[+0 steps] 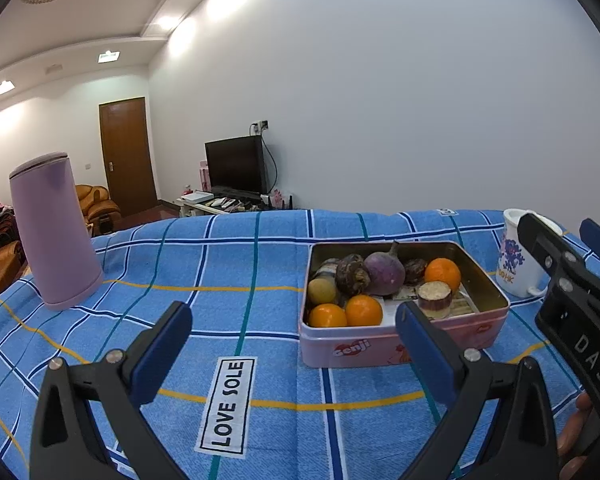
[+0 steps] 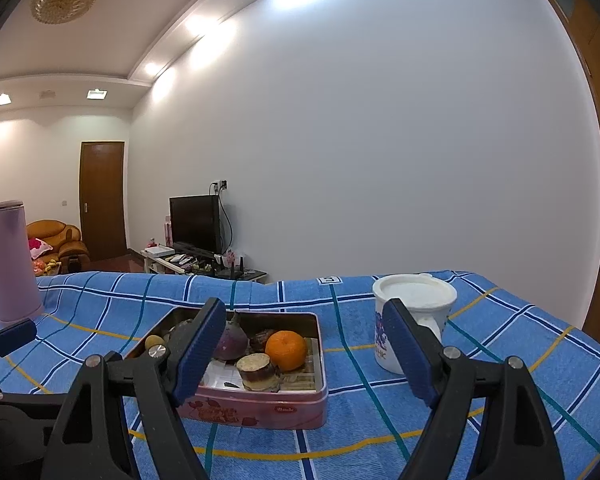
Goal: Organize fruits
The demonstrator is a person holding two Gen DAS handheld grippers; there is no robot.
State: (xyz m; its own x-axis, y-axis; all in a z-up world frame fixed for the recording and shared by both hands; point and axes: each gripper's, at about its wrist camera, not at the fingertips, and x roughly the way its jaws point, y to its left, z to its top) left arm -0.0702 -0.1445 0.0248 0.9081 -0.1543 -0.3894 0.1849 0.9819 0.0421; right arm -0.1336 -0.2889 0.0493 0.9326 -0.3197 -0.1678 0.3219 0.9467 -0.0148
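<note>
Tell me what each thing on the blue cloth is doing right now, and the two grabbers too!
Pink tin: open, lid off, holding oranges and root vegetables.
Oranges: three, all inside the tin.
Purple flask: standing upright, lid on.
White mug: upright, beside the tin.
Left gripper: open, holding nothing.
Right gripper: open, holding nothing.

cloth (image 1: 228,264): blue plaid | tin (image 1: 380,346): pink | oranges (image 1: 363,311): orange | flask (image 1: 54,232): lilac

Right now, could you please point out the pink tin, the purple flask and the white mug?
pink tin (image 1: 352,350): left wrist view, front wall.
purple flask (image 1: 54,236): left wrist view, mid body.
white mug (image 2: 414,294): right wrist view, lid.
</note>
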